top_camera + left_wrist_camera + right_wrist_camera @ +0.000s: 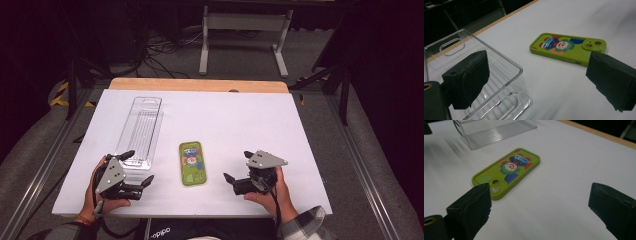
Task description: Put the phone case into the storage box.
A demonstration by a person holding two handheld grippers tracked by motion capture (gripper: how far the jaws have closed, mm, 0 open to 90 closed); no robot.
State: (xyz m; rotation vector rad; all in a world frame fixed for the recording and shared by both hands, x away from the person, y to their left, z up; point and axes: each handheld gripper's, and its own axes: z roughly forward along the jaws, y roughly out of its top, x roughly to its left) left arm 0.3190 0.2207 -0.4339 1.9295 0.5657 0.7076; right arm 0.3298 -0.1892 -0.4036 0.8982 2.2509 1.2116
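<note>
High view is showing us the green phone case lying flat, printed back up, on the white table, between our two claws and touching neither; the clear plastic box is lying to its left, well apart from it. Our left claw is hovering with its jaws spread wide and nothing between them, one jaw over the near end of the box; our right claw is likewise standing released and empty, pointing toward the case.

We are judging the case to be light and somewhat flexible, a thin shell that will bend if squeezed across its broad faces; its finish is looking smooth, so the pads may be slipping on it. Lying flat as it is, it is offering little height to bite on; we are reckoning the long side edges, near the middle, are the best place to pinch, with the jaws coming down on either side. The camera cutout end, seen nearest in the right gripper view, is looking weaker, so we are avoiding it; the box is looking stiff but brittle.
</note>
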